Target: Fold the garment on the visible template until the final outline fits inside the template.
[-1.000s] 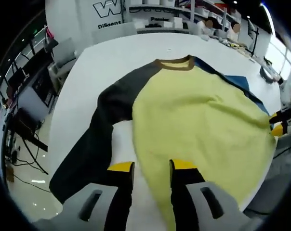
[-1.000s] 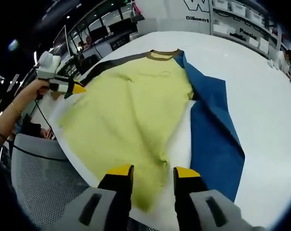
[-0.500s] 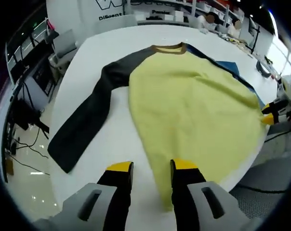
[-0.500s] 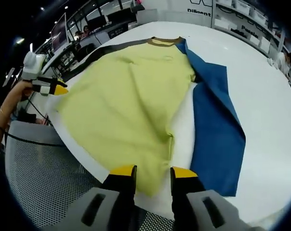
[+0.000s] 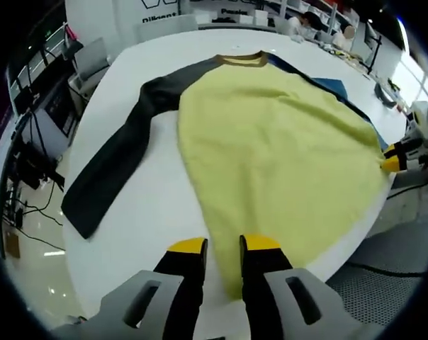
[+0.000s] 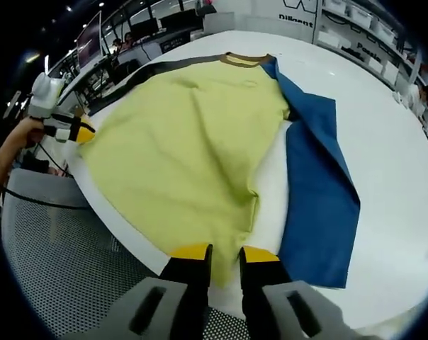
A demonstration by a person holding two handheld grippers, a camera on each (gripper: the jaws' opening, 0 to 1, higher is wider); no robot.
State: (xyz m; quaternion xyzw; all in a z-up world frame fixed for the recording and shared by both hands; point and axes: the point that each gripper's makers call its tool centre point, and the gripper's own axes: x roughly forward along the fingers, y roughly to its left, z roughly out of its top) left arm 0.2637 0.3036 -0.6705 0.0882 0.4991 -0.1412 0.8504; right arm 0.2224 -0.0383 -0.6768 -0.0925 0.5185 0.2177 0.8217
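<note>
A long-sleeved garment (image 5: 271, 134) lies spread flat on a round white surface (image 5: 150, 205), its yellow body filling the middle and its brown collar (image 5: 240, 59) pointing away from the camera. Seen from the left gripper view, a dark grey sleeve (image 5: 118, 152) stretches out along the left side of the garment, lying flat on the surface and angled down toward the near edge. The left gripper (image 5: 223, 245) rises from the bottom of this view, its yellow-tipped black jaws drawn close together over the bottom corner of the yellow hem; whether cloth is pinched between them cannot be told. At the far right of this view the right gripper's yellow tip (image 5: 392, 163) touches the other hem corner at the surface's edge. In the right gripper view, the left gripper (image 6: 78, 132) appears at the far left, held in a person's hand (image 6: 23, 132), beside the garment's hem corner. The yellow body (image 6: 193, 142) lies centre, and a blue sleeve (image 6: 317, 188) runs down its right side, flat on the surface. The right gripper (image 6: 224, 252) rises at the bottom, jaws narrowed at the hem corner; a grip on the cloth cannot be confirmed. A mesh chair (image 6: 65, 262) stands below the surface's edge.
</note>
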